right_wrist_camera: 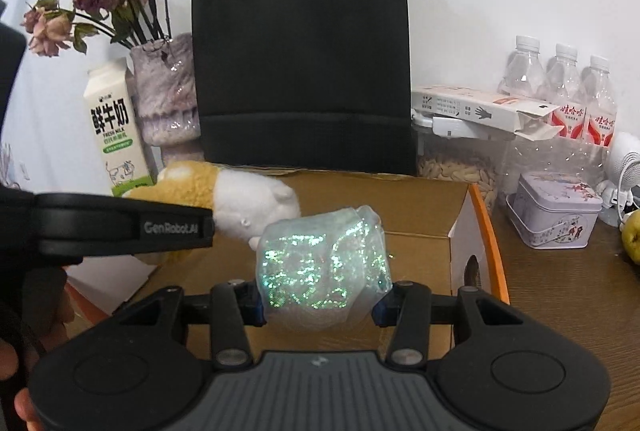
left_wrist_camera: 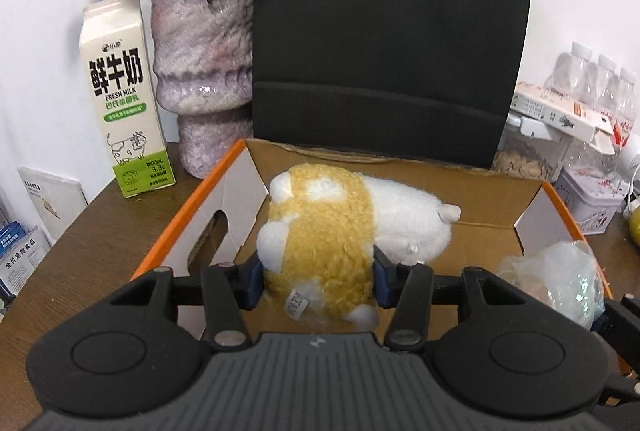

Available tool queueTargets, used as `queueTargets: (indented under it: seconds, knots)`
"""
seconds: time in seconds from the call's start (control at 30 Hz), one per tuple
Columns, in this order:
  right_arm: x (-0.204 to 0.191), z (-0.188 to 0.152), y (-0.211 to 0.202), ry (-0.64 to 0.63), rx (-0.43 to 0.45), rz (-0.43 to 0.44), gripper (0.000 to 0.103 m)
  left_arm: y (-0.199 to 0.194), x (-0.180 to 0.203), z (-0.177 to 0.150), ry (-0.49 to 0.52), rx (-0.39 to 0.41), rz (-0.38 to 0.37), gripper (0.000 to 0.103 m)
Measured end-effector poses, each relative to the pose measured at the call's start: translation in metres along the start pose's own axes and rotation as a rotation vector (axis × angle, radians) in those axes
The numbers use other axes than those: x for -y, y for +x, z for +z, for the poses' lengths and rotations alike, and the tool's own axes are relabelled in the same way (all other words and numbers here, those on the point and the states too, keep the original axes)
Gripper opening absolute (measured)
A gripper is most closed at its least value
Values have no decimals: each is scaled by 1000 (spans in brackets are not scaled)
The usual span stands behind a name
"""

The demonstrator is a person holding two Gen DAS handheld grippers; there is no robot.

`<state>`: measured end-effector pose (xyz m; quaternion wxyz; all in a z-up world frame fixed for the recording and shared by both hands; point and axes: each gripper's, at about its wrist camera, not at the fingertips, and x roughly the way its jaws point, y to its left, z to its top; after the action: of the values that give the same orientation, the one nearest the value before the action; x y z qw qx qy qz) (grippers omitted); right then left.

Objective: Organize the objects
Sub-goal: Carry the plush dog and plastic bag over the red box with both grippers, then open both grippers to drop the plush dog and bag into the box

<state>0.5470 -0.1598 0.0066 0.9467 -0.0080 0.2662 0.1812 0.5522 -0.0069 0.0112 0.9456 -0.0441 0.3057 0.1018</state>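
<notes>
A yellow and white plush toy is pinched between the blue pads of my left gripper, held over the inside of an open cardboard box with an orange rim. My right gripper is shut on a crumpled glittery clear plastic bag, also above the box. In the right wrist view the plush toy and the left gripper's black body show at the left. The bag appears at the right edge of the left wrist view.
A black paper bag stands behind the box. At the left are a milk carton and a vase of dried roses. At the right are clear bottles, a flat white box, a jar of seeds and a tin.
</notes>
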Motion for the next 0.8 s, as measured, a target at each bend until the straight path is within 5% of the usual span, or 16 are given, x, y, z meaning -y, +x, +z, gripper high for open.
queueTargets:
  seconds: [0.13, 0.2, 0.23, 0.33, 0.8]
  knots:
    - [1, -1, 3, 3, -17, -7, 49, 0, -4, -2, -9, 5, 5, 62]
    - [1, -1, 3, -1, -21, -12, 57, -5, -7, -2, -9, 26, 4, 87]
    - [2, -1, 3, 1, -19, -14, 74, -8, -8, -2, -7, 44, 4, 102]
    - [3, 0, 0, 4, 8, -38, 102, -17, -11, 0, -4, 96, 10, 103]
    - [1, 8, -16, -21, 1, -13, 103, -35, -27, 3, -71, 100, 4, 103]
